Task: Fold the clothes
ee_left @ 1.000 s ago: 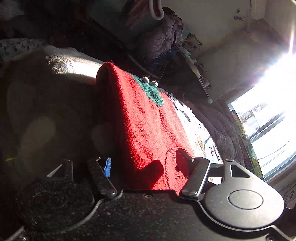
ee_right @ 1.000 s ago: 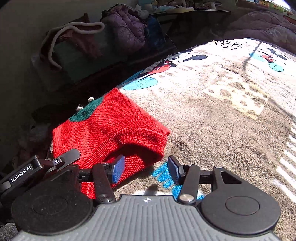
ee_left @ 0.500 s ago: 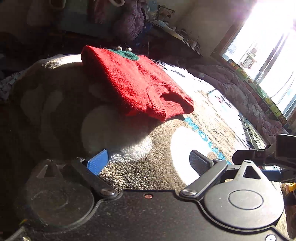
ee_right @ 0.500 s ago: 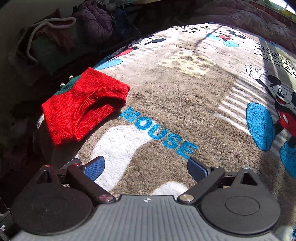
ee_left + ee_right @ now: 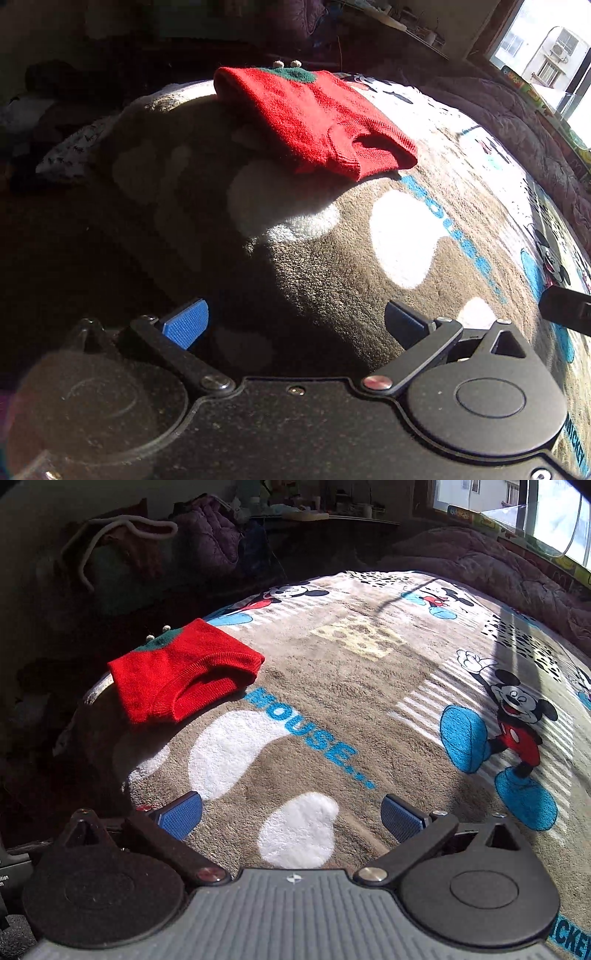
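Sweater (image 5: 184, 672) on blanket's (image 5: 369, 709) corner

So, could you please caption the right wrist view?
Folded red sweater lies on the cartoon blanket; the right gripper is open.

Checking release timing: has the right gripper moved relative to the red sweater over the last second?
Yes. The right gripper has backed away from the red sweater, which lies far off on the blanket; jaws just opened, nothing between them.

One red sweater (image 5: 184, 672), one cartoon blanket (image 5: 332, 701), two hand-held grippers.
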A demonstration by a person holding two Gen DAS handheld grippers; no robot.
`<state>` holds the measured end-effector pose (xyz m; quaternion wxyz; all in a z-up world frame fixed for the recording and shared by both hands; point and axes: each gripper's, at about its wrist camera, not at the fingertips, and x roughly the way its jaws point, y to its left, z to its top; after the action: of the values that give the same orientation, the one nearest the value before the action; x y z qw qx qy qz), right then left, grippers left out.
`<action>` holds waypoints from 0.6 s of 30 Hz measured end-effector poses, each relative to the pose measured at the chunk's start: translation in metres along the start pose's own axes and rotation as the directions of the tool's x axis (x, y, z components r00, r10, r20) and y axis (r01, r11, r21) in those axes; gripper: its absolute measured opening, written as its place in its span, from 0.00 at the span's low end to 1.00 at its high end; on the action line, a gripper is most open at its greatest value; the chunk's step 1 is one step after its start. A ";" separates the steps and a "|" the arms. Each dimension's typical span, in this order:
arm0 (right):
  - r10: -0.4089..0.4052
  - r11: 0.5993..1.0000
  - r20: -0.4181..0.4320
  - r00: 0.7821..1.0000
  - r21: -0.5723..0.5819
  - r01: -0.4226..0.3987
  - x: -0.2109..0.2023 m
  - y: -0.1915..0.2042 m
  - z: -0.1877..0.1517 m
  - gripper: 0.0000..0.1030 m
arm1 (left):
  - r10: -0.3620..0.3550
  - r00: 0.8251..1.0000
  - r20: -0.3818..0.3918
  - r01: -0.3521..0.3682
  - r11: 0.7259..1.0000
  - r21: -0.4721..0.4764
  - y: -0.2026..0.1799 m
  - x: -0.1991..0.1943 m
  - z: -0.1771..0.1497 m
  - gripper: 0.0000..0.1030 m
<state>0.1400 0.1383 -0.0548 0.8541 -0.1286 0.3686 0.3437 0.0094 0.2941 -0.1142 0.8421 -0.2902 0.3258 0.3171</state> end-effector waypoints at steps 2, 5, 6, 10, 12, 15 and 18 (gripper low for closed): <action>0.006 1.000 0.019 1.000 0.006 -0.006 -0.010 0.000 -0.001 0.99 | 0.016 0.999 0.035 -0.017 1.000 0.026 -0.003 -0.017 0.005 1.00; 0.015 1.000 0.038 0.999 0.006 -0.015 -0.023 0.002 -0.002 0.99 | 0.049 0.996 0.069 -0.052 0.998 0.046 -0.008 -0.040 0.015 1.00; 0.020 1.000 0.043 0.999 0.005 -0.020 -0.027 0.003 -0.002 0.99 | 0.060 0.995 0.086 -0.064 0.997 0.048 -0.010 -0.049 0.017 1.00; 0.040 0.999 0.071 0.997 0.014 -0.042 -0.042 0.007 -0.002 0.99 | 0.069 0.986 0.153 -0.078 0.996 0.050 -0.013 -0.081 0.026 1.00; 0.046 0.999 0.078 0.996 0.018 -0.047 -0.048 0.009 -0.002 0.99 | 0.069 0.981 0.180 -0.081 0.995 0.056 -0.015 -0.096 0.030 1.00; 0.053 0.998 0.083 0.995 0.022 -0.055 -0.056 0.013 -0.004 0.99 | 0.124 0.974 0.191 -0.144 0.985 0.093 -0.022 -0.111 0.036 1.00; 0.059 0.998 0.086 0.995 0.033 -0.062 -0.063 0.015 -0.005 0.99 | 0.167 0.965 0.201 -0.197 0.971 0.137 -0.028 -0.121 0.038 1.00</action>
<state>0.0955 0.1157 -0.0124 0.8603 -0.0873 0.3419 0.3678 -0.0273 0.2612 0.0054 0.8563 -0.1612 0.2940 0.3928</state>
